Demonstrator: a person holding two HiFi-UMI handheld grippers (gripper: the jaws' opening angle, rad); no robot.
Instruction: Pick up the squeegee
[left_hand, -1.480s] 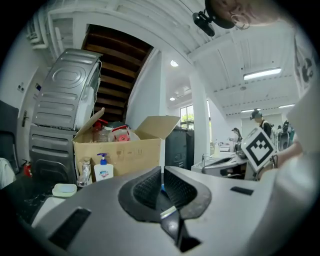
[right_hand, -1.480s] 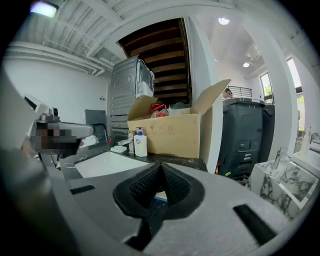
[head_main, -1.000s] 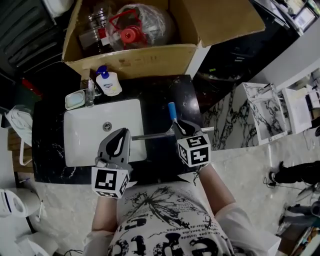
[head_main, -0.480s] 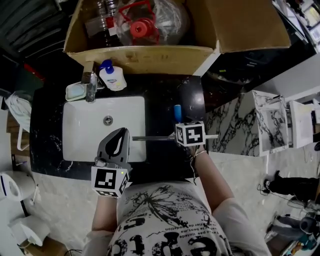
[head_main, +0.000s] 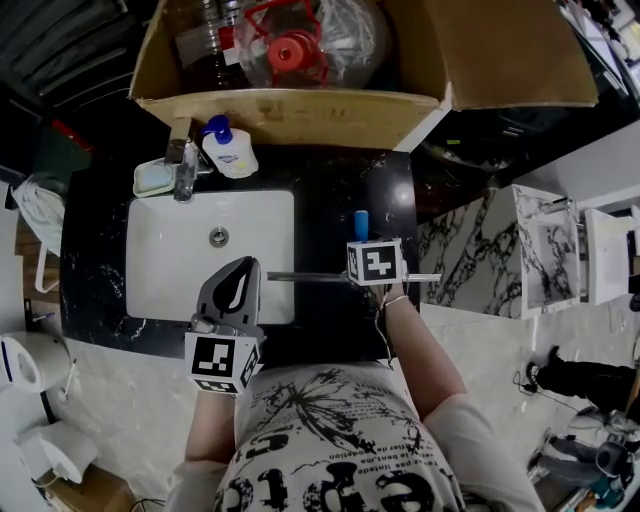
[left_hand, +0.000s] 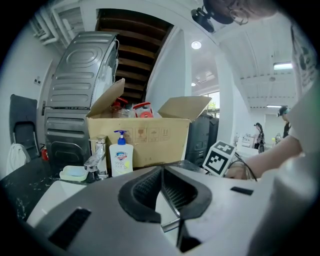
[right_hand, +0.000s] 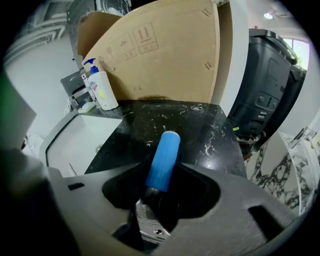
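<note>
Right tool (right_hand: 166, 177) points steeply down, jaws wide but just narrowing, straddling the squeegee (head_main: 361, 224) handle.

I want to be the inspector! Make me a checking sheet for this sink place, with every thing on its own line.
Surface: black counter with a white sink.
Job's things: squeegee lies on the counter beside the sink, its blue handle pointing toward the box.
Clutter: soap bottle, soap dish, tap, filled cardboard box.
Grippers: left claw shut, empty, above the sink. Right claw open around the blue handle, not squeezing; its jaws have just been closing a little.
Cables: thin wire at the right wrist.
Surroundings: white marbled panels on the right.
</note>
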